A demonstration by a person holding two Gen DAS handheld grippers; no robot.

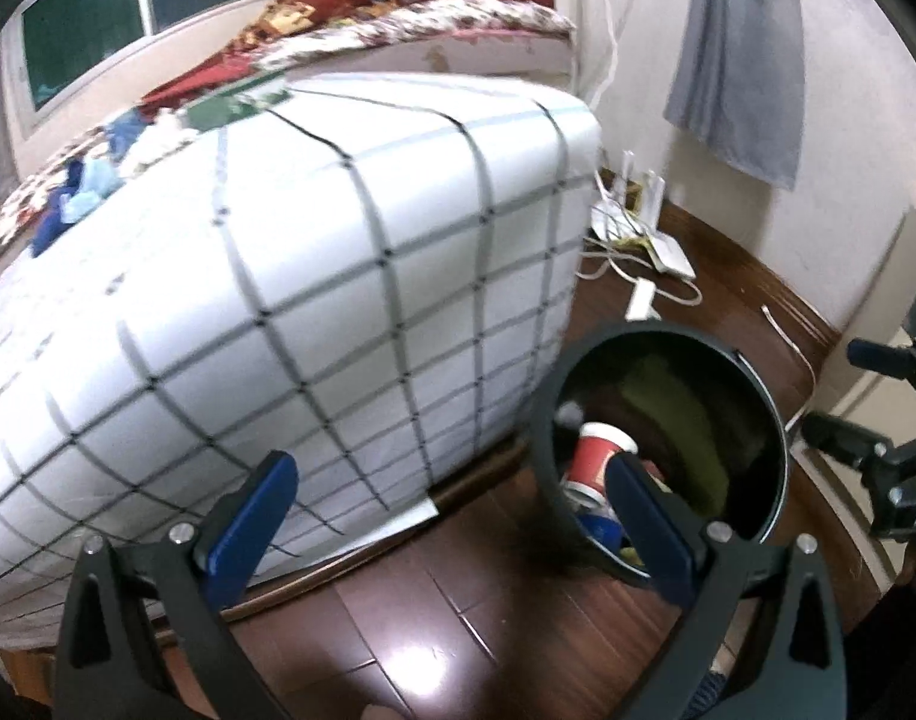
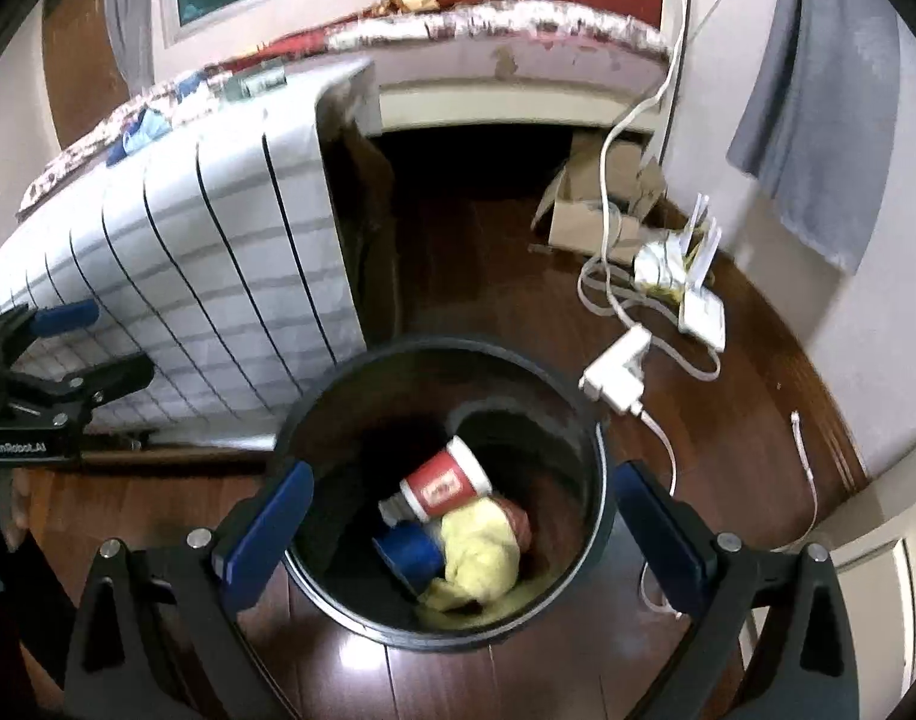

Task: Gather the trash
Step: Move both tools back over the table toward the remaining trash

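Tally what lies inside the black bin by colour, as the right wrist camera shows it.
Inside the bin:
Red and white: 1, the paper cup
Blue: 1, the blue container
Yellow: 1, the crumpled yellow wrapper
Total: 3 that can be told apart; a reddish scrap behind the wrapper is too blurred to count.

Left gripper (image 1: 452, 516) and right gripper (image 2: 461, 531), black triangular-cutout arms, blue pads, silver screws (white "GenRobot.AI" lettering on the left's body)

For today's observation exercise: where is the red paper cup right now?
The red paper cup lies on its side inside the black bin, beside a yellow cloth, centre of the right wrist view.
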